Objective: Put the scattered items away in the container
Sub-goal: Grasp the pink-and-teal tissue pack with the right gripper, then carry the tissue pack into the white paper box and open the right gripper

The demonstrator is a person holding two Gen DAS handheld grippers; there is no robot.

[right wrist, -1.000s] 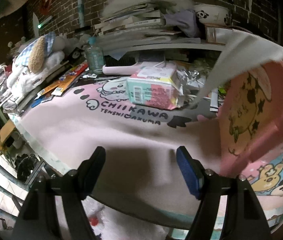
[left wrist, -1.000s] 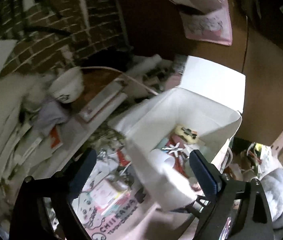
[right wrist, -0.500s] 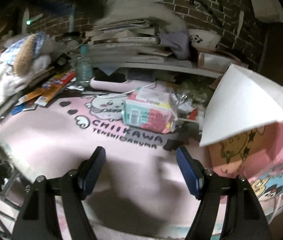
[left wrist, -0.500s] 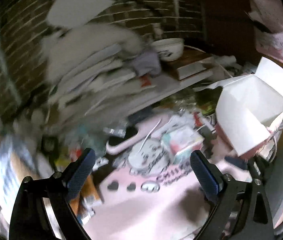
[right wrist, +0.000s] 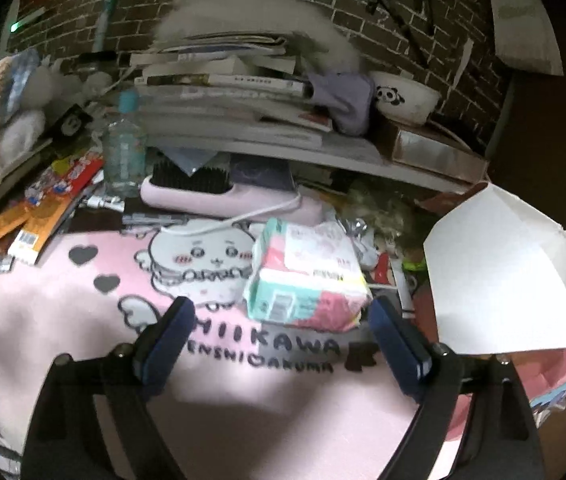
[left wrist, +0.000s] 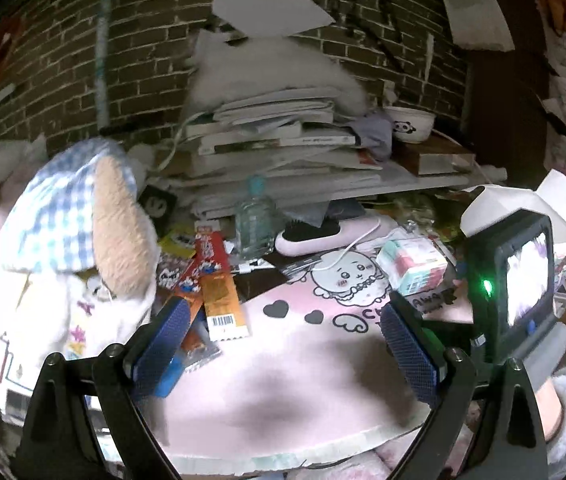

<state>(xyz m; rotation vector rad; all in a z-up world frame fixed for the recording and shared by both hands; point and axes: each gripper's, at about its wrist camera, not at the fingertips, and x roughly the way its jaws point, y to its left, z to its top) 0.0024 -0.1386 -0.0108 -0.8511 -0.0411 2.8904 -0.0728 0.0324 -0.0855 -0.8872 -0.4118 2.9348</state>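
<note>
A white open box (right wrist: 507, 276), the container, stands at the right of the pink Chiikawa mat (right wrist: 83, 320); it also shows in the left wrist view (left wrist: 495, 208). A mint and pink tissue pack (right wrist: 307, 276) lies on the mat just beyond my right gripper (right wrist: 283, 340), which is open and empty. My left gripper (left wrist: 287, 344) is open and empty above the mat, near orange and red snack packets (left wrist: 219, 288). The tissue pack (left wrist: 411, 264) lies far right of it. The right gripper's body (left wrist: 515, 280) blocks part of the box.
A pink hairbrush (right wrist: 219, 192) with a white cable, a clear bottle (right wrist: 123, 148) and a plush toy (left wrist: 79, 240) crowd the mat's back and left. A shelf holds stacked books (left wrist: 283, 140) and a panda bowl (left wrist: 409, 124). A brick wall stands behind.
My left gripper has swung left, away from the box's inside, to face the mat and plush toy. My right gripper has moved forward toward the tissue pack.
</note>
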